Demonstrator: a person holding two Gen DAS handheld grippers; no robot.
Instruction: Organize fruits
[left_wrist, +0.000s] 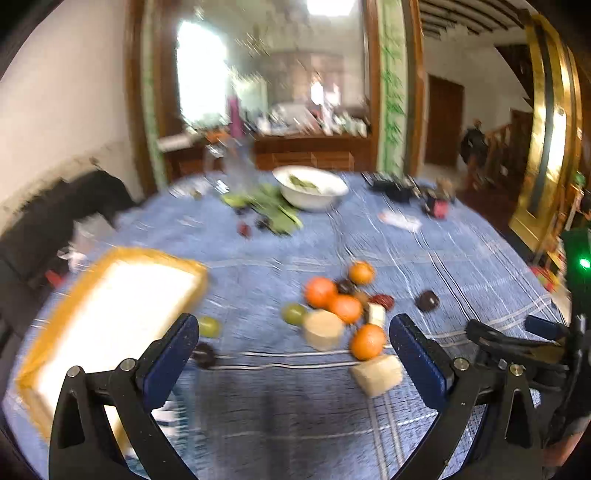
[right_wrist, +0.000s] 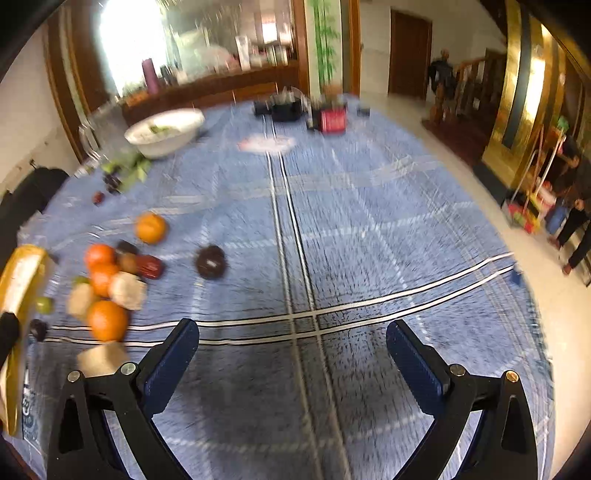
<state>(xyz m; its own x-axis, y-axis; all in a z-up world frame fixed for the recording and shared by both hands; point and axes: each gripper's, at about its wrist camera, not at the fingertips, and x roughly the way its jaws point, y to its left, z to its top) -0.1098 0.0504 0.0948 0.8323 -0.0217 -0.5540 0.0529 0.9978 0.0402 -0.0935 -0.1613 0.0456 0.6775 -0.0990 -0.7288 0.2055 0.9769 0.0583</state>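
Your left gripper (left_wrist: 291, 332) is spread wide, empty; round orange fruits (left_wrist: 345, 308) cluster just ahead of it, yellow-rimmed white tray (left_wrist: 110, 314) off its left finger. Your right gripper (right_wrist: 291, 336) gapes wide, empty; fruits ahead-left on blue striped tablecloth (right_wrist: 369, 221).

The table is covered by a woven blue cloth (right_wrist: 369, 221) with a matt, slightly rough look and pale stripes. The tray (left_wrist: 110, 314) has a yellow rim and a smooth white inside, and the white bowl (left_wrist: 310, 188) looks glossy. Both grippers, left (left_wrist: 291, 343) and right (right_wrist: 291, 343), are matt black plastic with ribbed blue pads (right_wrist: 413, 362) and shiny metal pins.
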